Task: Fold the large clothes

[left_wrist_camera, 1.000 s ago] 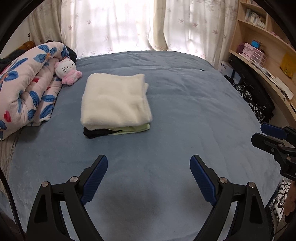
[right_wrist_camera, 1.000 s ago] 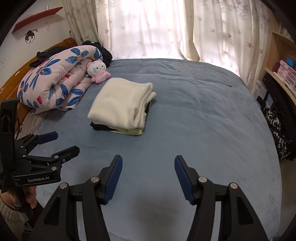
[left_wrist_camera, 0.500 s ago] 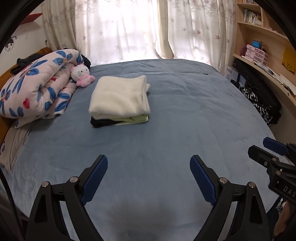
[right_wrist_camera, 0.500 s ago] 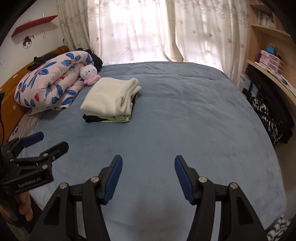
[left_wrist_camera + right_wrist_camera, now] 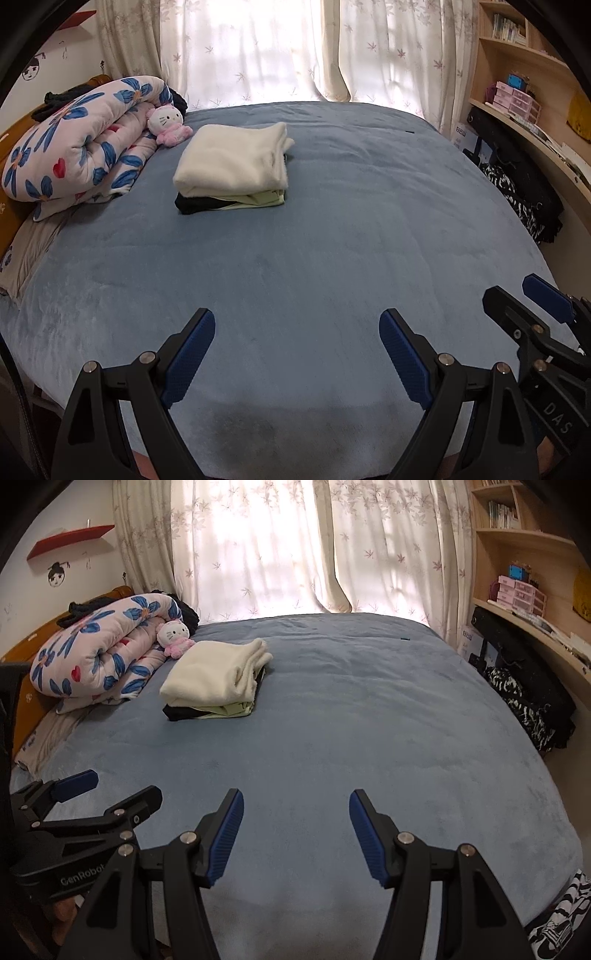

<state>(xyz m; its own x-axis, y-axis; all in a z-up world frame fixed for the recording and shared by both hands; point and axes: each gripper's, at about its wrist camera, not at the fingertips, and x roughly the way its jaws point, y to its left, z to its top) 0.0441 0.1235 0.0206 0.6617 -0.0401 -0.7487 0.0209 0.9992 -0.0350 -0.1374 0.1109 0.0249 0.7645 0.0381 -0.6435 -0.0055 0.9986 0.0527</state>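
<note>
A stack of folded clothes (image 5: 232,170) (image 5: 214,679) lies on the blue bed (image 5: 332,240) (image 5: 351,720), left of the middle: a cream fleece piece on top, a pale green one and a black one under it. My left gripper (image 5: 297,350) hangs open over the bed's near edge, nothing between its blue pads, far short of the stack. My right gripper (image 5: 295,834) is open too and holds nothing. Each gripper shows at the side of the other's view: the right one (image 5: 532,306), the left one (image 5: 96,790).
A rolled floral quilt (image 5: 81,140) and a pink-and-white plush cat (image 5: 168,123) lie at the bed's left by the wooden headboard. Curtains (image 5: 295,546) hang behind the bed. Shelves and a desk (image 5: 528,590) line the right wall, with dark patterned cloth (image 5: 532,705) heaped below.
Both grippers have drawn back from the stack toward the bed's near edge and sunk a little, so the stack looks smaller and farther. Neither gripper's jaws have changed.
</note>
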